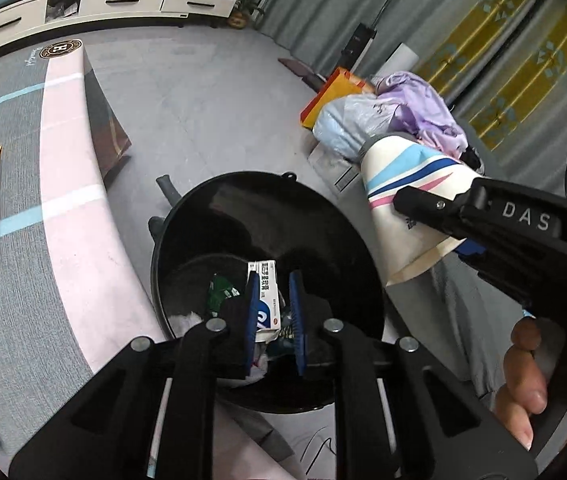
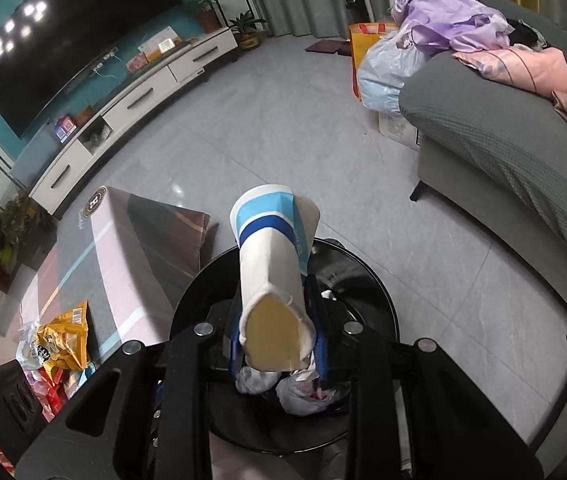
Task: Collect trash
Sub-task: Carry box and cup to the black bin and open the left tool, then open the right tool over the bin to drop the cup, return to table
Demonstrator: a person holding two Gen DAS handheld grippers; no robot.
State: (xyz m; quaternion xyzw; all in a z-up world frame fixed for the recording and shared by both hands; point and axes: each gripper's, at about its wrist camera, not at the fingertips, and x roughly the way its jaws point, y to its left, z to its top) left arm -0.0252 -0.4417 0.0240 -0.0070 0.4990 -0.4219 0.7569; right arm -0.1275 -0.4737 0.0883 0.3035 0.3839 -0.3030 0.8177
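I hold two claws over the round black plastic waste bin (image 1: 267, 360), which fills the lower centre of both views. My left gripper (image 1: 273, 316) is clamped on a small white cardboard medicine box with blue print (image 1: 268, 300), its blue pads (image 1: 297, 312) pressed against the box's sides, directly above the bin's mouth. My right gripper (image 2: 277, 344) is clamped on a squashed white paper cup with light and dark blue bands (image 2: 271, 272); the flattened rim end sits between the jaws and the base points away, toward the middle of the frame. In the left wrist view that same cup appears at right centre, just beside the bin's rim. Crumpled white paper and a green wrapper already lie in the bin. I judge the step in hand to be the drop: both items are carried and positioned over the bin. The next move calls for spreading each claw's jaws so the box and cup fall inside; the cup should first be brought more squarely over the opening. An orange snack packet (image 2: 65, 340) remains on the patterned mat (image 2: 123, 280) at lower left, seemingly uncollected.
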